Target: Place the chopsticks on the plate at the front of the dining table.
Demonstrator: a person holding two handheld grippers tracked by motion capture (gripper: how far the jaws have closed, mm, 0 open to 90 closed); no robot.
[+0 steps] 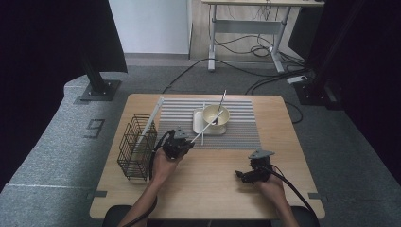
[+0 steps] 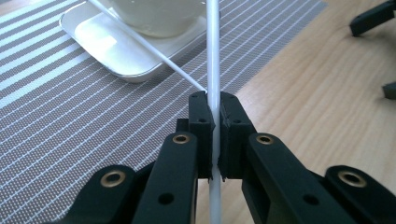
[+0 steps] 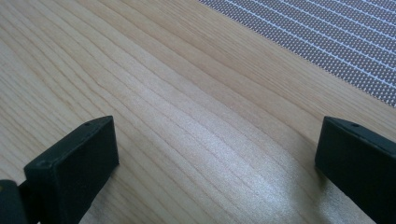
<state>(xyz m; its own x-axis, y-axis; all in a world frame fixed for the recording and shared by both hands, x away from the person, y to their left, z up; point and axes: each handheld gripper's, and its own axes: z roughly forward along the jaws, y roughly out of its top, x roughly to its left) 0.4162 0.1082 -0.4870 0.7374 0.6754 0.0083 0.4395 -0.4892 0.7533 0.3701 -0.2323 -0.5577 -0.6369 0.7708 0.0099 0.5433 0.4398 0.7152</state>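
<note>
Left tool (image 2: 215, 122) clamps white chopstick (image 2: 212, 56) near the tray's (image 2: 93, 51) edge.

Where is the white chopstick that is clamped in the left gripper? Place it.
In the high view, the white chopstick slants from the left gripper up-right toward the bowl at the striped mat's centre.

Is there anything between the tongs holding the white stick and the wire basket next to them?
Nothing visible. The left tongs are shut on the white stick, and bare wooden table lies between them and the wire basket just to their left. Another white stick already leans in that basket.
</note>
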